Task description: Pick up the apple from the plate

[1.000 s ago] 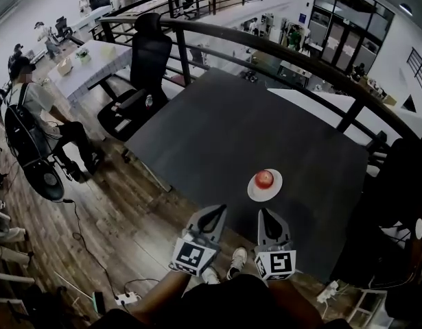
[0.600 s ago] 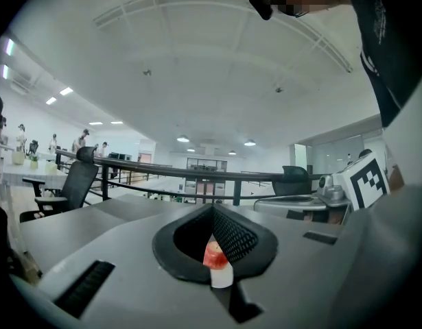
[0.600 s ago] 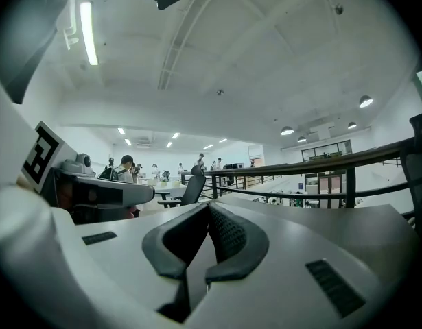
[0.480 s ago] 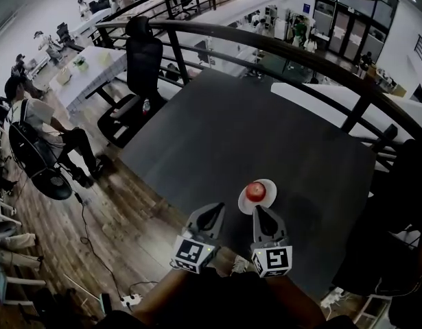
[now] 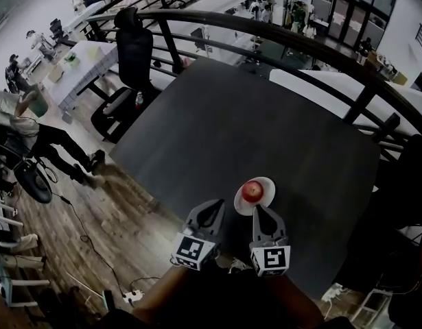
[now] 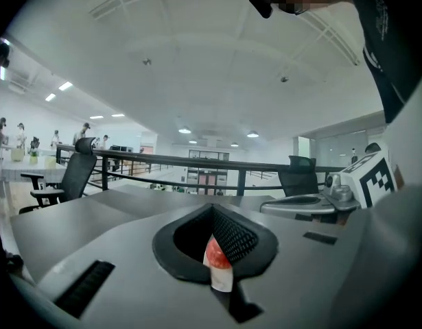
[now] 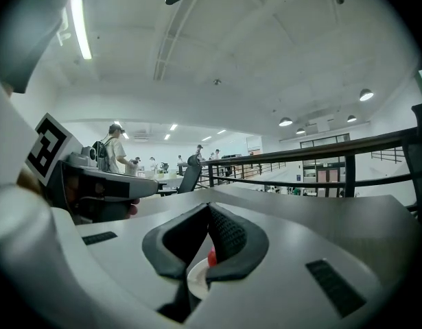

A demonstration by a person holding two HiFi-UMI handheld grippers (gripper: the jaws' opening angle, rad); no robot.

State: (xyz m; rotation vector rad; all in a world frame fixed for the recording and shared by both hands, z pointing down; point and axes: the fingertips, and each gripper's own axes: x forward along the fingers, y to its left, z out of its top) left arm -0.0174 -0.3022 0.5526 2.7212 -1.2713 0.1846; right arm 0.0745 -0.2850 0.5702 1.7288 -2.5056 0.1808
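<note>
Only head view shows the whole apple (image 5: 251, 190) on plate (image 5: 268, 196).

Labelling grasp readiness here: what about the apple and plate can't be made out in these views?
Apple: left gripper view, only a sliver shows; the shut left tongs cover the rest.
Plate: right gripper view, mostly behind the shut right tongs.
Apple's underside: every view, it rests on the plate.
</note>
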